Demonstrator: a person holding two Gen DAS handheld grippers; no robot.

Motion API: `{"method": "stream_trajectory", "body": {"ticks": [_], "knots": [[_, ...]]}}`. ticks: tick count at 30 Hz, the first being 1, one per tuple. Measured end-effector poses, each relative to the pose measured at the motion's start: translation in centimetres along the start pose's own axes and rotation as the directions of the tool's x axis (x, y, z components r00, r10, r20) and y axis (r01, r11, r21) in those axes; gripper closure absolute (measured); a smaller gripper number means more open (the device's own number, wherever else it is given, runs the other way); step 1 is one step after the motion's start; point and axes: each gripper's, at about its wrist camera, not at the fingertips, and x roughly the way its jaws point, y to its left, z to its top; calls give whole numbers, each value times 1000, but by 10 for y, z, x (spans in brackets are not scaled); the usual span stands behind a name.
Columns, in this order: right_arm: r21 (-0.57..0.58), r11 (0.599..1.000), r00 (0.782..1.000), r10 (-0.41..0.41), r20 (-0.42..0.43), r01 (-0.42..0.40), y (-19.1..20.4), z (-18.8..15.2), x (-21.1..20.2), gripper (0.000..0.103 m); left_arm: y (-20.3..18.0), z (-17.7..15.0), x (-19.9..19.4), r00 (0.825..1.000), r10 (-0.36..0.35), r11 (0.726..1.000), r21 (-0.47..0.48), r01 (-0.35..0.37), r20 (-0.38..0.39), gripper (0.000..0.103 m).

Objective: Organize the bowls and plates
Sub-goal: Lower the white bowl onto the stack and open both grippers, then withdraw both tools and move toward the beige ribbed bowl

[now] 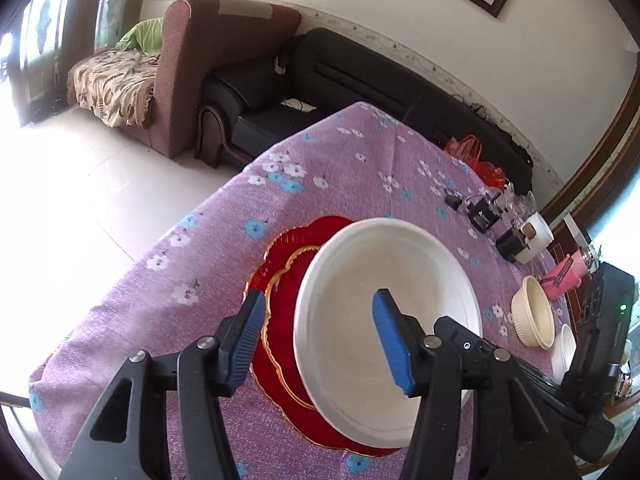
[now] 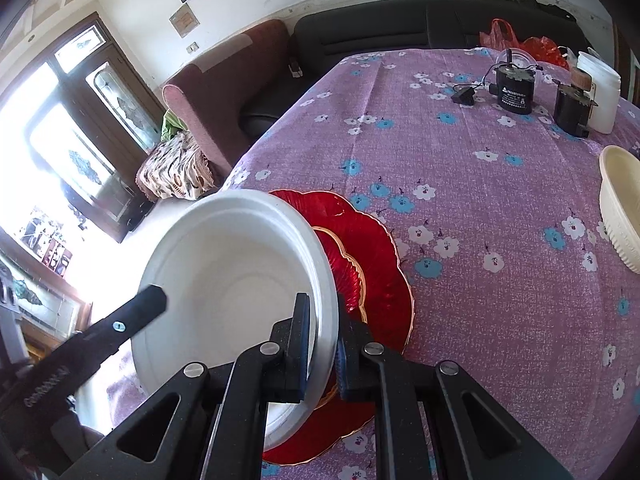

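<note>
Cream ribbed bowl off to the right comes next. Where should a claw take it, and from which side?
Take the cream ribbed bowl by its rim, one finger inside and one on the ribbed outer wall. It sits upright and open, and too wide to span. Probably approach from above on the side facing the red plates, where the tablecloth is bare.

white walls (image 1: 400,8), pale tiled floor (image 1: 80,184), maroon armchair (image 1: 208,60), black sofa (image 1: 360,76), bright glazed door (image 2: 80,120)
</note>
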Motion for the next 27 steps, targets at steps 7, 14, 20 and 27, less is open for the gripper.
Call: {"method": "stream_trajectory", "body": {"ticks": [7, 14, 20, 27], "knots": [[20, 1000, 1000, 15, 18, -15, -3, 2, 0, 90, 9, -3, -18, 998, 0, 1000, -25, 1, 56, 34], [3, 1000, 995, 24, 100, -24, 4, 0, -21, 59, 8, -9, -30, 994, 40, 999, -21, -38, 104, 25], [-20, 1000, 985, 15, 172, -11, 5, -8, -50, 51, -3, -20, -42, 985, 79, 996, 25, -84, 151, 18], [1, 1000, 976, -16, 218, 17, -14, -30, -75, 37, -32, -41, -51, 981, 78, 988, 117, -100, 176, 14]]}}
